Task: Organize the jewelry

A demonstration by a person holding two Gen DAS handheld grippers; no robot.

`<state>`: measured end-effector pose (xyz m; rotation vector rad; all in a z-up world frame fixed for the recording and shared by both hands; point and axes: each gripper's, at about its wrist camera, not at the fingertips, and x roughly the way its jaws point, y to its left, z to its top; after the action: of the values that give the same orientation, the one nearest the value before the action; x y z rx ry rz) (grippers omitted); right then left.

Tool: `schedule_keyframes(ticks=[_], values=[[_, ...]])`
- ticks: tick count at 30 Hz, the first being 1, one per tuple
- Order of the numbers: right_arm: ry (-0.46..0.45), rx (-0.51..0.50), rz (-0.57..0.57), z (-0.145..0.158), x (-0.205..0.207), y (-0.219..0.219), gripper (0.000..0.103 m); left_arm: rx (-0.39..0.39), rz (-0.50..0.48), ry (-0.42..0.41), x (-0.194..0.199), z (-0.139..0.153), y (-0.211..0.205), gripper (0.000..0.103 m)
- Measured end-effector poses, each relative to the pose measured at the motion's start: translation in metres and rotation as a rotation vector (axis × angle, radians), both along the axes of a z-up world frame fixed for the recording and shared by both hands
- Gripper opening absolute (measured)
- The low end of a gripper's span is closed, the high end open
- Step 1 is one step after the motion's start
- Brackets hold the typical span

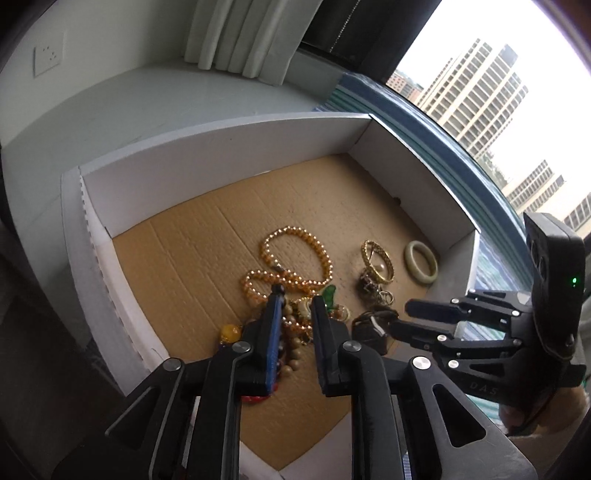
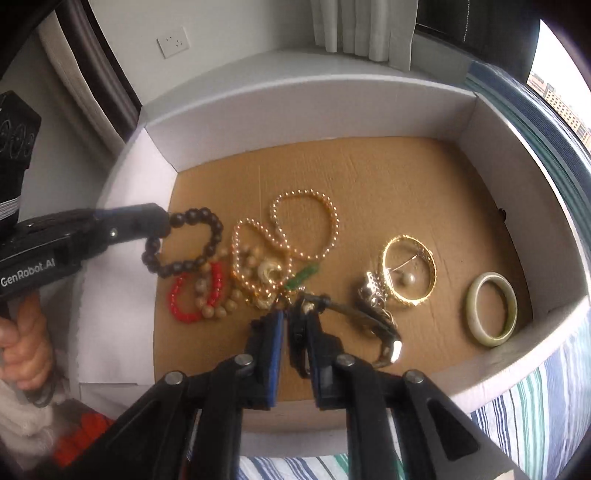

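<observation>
The white cardboard box (image 2: pixel 314 107) holds a jade bangle (image 2: pixel 491 309), a gold bangle (image 2: pixel 409 272), a pearl necklace (image 2: pixel 306 225), a red bead bracelet (image 2: pixel 195 291) and a dark bead bracelet (image 2: pixel 192 243) (most tangled at the left). The left tongs (image 2: pixel 162 221) touch the dark beads, their gap hidden there, though the left wrist view shows them apart. The right tongs (image 2: pixel 293 317) are nearly together, clamped on a dark strap (image 2: pixel 354 314).

I'm working in a home bedroom high up — pale curtains (image 2: pixel 364 27) hang by a window (image 1: pixel 517 122) onto apartment towers, a wall socket (image 2: pixel 173 41) sits nearby, and striped bedding (image 2: pixel 546 417) lies under the cardboard box (image 2: pixel 332 103).
</observation>
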<state>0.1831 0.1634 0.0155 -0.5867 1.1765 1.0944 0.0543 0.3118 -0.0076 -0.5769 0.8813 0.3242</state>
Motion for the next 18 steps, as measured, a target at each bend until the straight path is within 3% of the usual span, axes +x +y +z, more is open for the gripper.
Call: schedule_keyframes(ticks=[2, 5, 7, 9, 12, 18], values=[[-0.01, 0.03, -0.03, 0.011, 0.004, -0.009, 0.047, 0.06, 0.014, -0.008, -0.004, 0.006, -0.008, 0.068], [-0.048, 0.072, -0.087, 0.029, 0.01, -0.021, 0.049, 0.193, 0.052, -0.003, -0.007, 0.021, -0.025, 0.09], [-0.105, 0.098, -0.125, 0.04, 0.01, -0.032, 0.057, 0.279, 0.085, 0.011, -0.008, 0.03, -0.036, 0.101], [-0.163, 0.123, -0.164, 0.047, 0.008, -0.039, 0.069, 0.348, 0.138, 0.01, -0.01, 0.038, -0.044, 0.102], [-0.218, 0.155, -0.198, 0.053, 0.001, -0.053, 0.075, 0.416, 0.234, 0.01, -0.016, 0.047, -0.053, 0.102], [-0.251, 0.191, -0.239, 0.057, -0.009, -0.064, 0.077, 0.422, 0.281, 0.013, -0.023, 0.051, -0.059, 0.102]])
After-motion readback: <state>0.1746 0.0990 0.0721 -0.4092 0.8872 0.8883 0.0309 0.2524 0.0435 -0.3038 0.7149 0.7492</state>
